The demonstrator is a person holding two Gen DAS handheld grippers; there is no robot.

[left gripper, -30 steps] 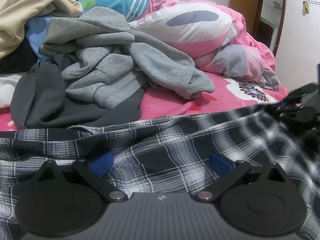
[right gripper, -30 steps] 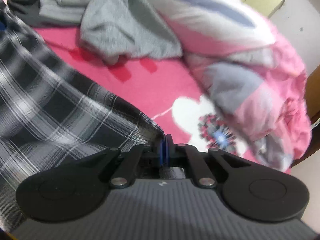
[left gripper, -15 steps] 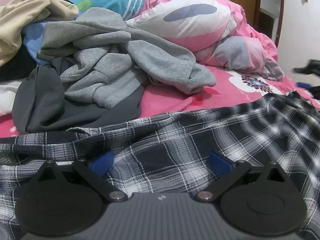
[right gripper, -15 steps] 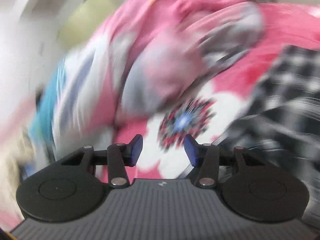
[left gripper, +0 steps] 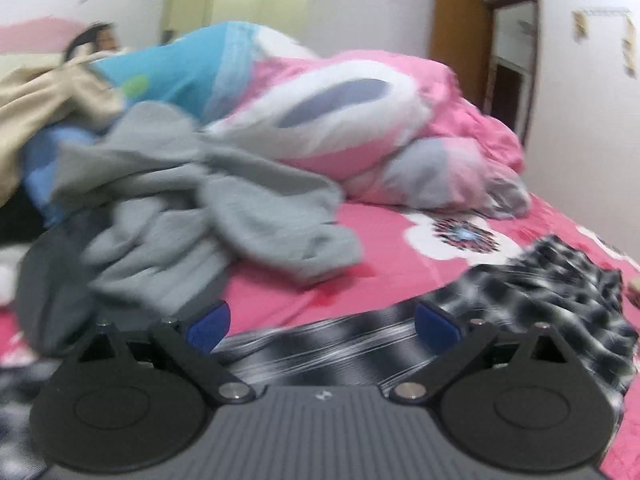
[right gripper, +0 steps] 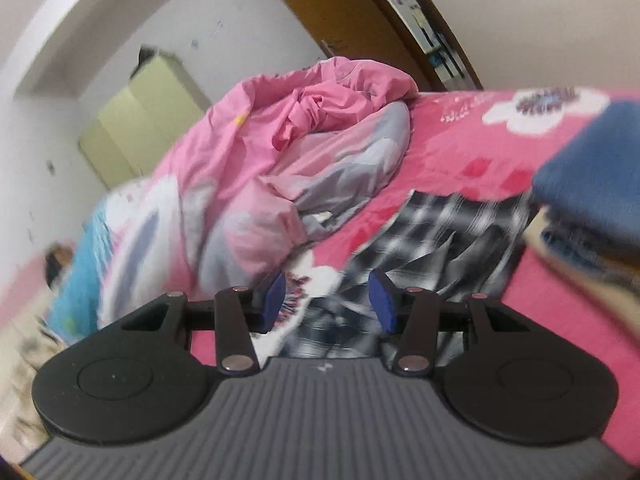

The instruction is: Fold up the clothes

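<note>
Left wrist view is showing the left gripper with its two blue pads spread wide and holding nothing, hovering over the black-and-white plaid garment, which is lying rumpled on the pink flowered bedsheet. Beyond the plaid garment, one light grey fleece sweatshirt is sprawling over one dark grey garment, and one bunched pink, white and grey quilt is lying behind them. One beige cloth is sitting farthest from the plaid garment. In the right wrist view the right gripper is standing with its pads apart and empty above the plaid garment. One folded dark blue garment is lying just beside it.
</note>
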